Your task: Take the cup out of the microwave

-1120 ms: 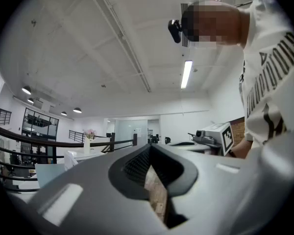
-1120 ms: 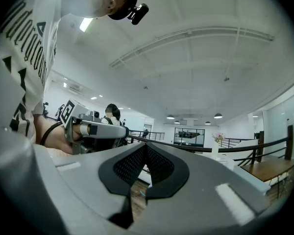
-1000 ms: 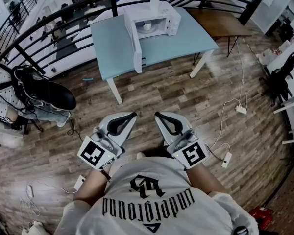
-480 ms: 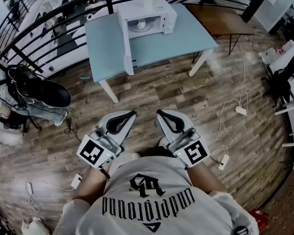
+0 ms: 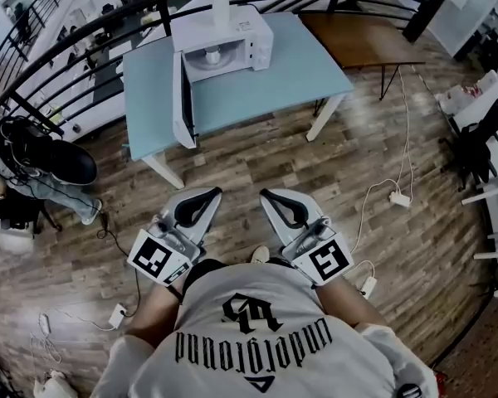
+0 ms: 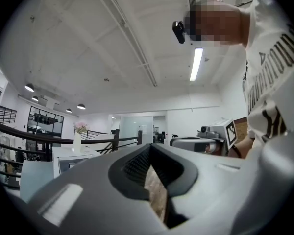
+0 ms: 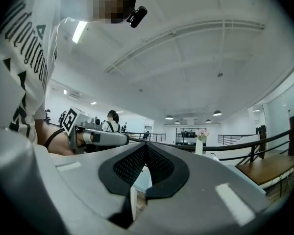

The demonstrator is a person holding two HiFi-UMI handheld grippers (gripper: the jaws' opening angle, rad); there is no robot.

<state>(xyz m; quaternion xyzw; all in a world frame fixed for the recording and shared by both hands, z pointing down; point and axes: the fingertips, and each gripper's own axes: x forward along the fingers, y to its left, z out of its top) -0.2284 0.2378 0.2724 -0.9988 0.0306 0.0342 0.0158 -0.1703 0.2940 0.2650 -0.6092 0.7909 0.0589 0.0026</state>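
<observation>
Wood-plank flooring (image 5: 299, 181) is seen below, with a light blue table (image 5: 307, 69) standing ahead. On the table a white microwave (image 5: 253, 27) is set with its door (image 5: 183, 98) swung open, and the white cup (image 5: 212, 55) is seen inside its cavity. The left gripper (image 5: 217, 191) and right gripper (image 5: 264, 194) are held level, well short of the table. The fingers of each are closed together, with nothing gripped between them.
</observation>
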